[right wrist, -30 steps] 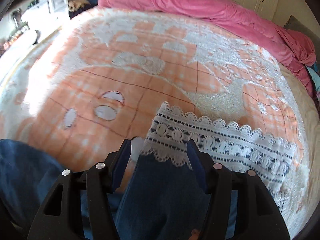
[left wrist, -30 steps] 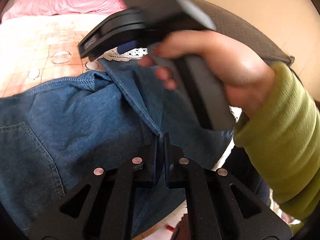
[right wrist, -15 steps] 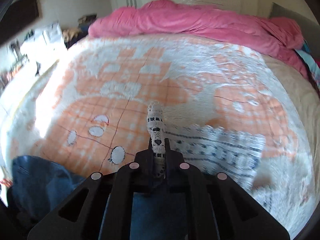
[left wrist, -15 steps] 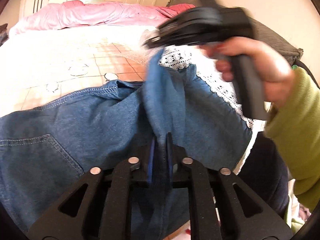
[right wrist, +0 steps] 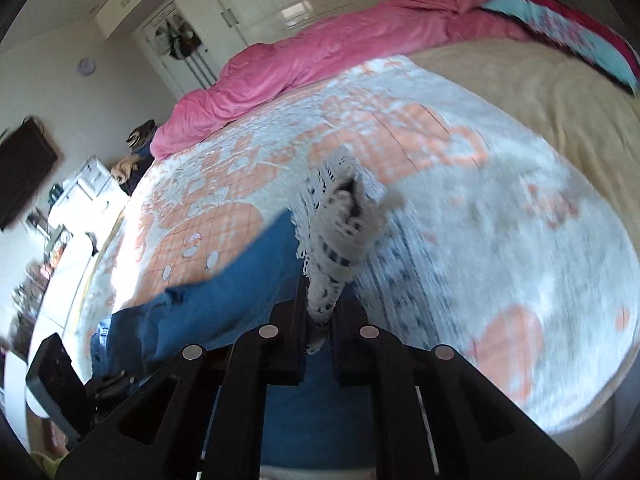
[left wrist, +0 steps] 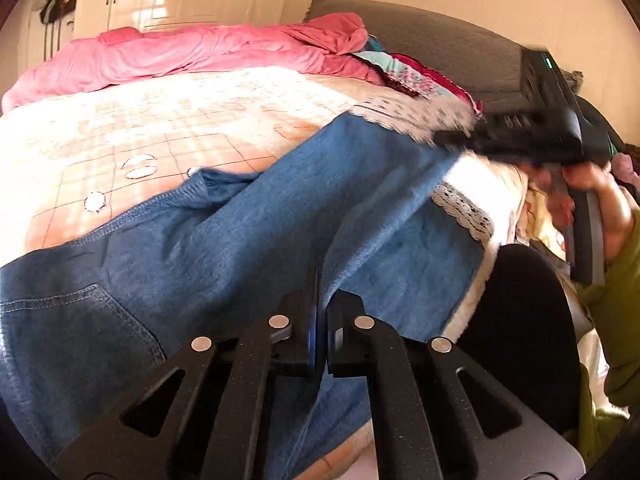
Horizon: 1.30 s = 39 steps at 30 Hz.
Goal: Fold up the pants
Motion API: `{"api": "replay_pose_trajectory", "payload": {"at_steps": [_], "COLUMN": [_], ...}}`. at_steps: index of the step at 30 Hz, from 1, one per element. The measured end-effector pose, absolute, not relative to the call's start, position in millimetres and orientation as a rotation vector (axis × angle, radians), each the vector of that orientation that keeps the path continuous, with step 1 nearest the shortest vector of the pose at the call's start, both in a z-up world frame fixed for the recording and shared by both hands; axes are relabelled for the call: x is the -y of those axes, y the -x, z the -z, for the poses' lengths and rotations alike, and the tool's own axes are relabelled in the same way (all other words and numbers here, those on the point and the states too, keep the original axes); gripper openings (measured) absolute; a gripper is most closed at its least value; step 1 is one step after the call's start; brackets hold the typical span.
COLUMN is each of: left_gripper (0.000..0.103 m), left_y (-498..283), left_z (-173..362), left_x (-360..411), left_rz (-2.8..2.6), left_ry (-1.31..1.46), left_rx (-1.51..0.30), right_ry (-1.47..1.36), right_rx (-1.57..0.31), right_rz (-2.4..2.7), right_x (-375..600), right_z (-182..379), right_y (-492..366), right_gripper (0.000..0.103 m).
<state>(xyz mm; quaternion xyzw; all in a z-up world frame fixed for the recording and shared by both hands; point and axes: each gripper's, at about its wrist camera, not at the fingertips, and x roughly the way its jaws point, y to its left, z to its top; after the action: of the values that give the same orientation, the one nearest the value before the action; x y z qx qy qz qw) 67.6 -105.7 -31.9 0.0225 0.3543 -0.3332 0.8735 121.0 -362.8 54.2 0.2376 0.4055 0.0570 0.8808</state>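
Left wrist view, left to right: pants (left wrist: 224, 264), blue denim, spread across the lower left and centre of the frame on the bed (left wrist: 168, 128), a stitched pocket at far left. Blanket (left wrist: 120, 148) with orange-and-white grid pattern lies under them; pink duvet (left wrist: 192, 56) bunched along the upper left edge of the bed. Left hand-held gripper (left wrist: 322, 320) at bottom centre, jaws clenched on a ridge of denim that rises between the pads. One pant leg runs up and right from there toward the upper right of the frame, ending in a white lace hem (left wrist: 464, 208). Right hand-held gripper (left wrist: 444, 138) at right, blurred, at the raised leg's lace end; a hand (left wrist: 600, 200) with a green sleeve (left wrist: 616, 312) grips its handle. Right wrist view, left to right: the left hand-held gripper's body at lower left, denim stretching from it toward the centre; the right hand-held gripper (right wrist: 320, 324) at bottom centre, jaws clenched on the lace hem (right wrist: 340, 240), which bunches upward out of the pads. Right part of the frame is blurred blanket (right wrist: 500, 240).
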Motion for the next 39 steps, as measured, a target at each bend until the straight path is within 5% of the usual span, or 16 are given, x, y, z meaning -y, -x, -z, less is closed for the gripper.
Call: {"api": "replay_pose_trajectory", "payload": {"at_steps": [5,7,9,12,15,32,36,39], "left_gripper": [0.000,0.000,0.000,0.000,0.000,0.001,0.001,0.002], "left_y": [-64.4,-63.5,-62.2,-59.4,-56.2,-38.2,-37.1,-33.3], "left_z": [35.1,36.2,35.8,35.7,34.4,51.3,51.9,51.8], "left_x": [112.2,114.1,112.5,112.7,113.7,116.7,113.6,109.6], "left_rz": [0.709,0.709,0.709,0.712,0.716,0.739,0.738,0.741], "left_ry": [-0.082,-0.082,-0.087,-0.092,-0.101,-0.188,-0.186,-0.170], "left_rx": [-0.751,-0.756,-0.755,-0.747,-0.748,-0.825,-0.831,-0.840], "right_ry": [-0.532,-0.543,-0.564,-0.618,-0.627,-0.571,-0.540,-0.449], "right_rx": [-0.887,-0.889,-0.871,-0.858,-0.864,-0.931,-0.912,-0.827], "right_rz": [-0.121,-0.116,-0.096,-0.094,-0.102,-0.070,-0.034,0.016], "right_x": [368.8,374.3,382.4,393.2,396.8,401.6,402.4,401.4], "right_z": [-29.5,-24.0,-21.4,-16.3,-12.8,-1.6,-12.2,-36.9], "right_y": [-88.2,-79.9,-73.9,-71.1,-68.2,-43.7,-37.9,-26.3], "right_gripper": [0.015,0.033,0.040,0.040,0.012,0.012,0.032,0.035]}}
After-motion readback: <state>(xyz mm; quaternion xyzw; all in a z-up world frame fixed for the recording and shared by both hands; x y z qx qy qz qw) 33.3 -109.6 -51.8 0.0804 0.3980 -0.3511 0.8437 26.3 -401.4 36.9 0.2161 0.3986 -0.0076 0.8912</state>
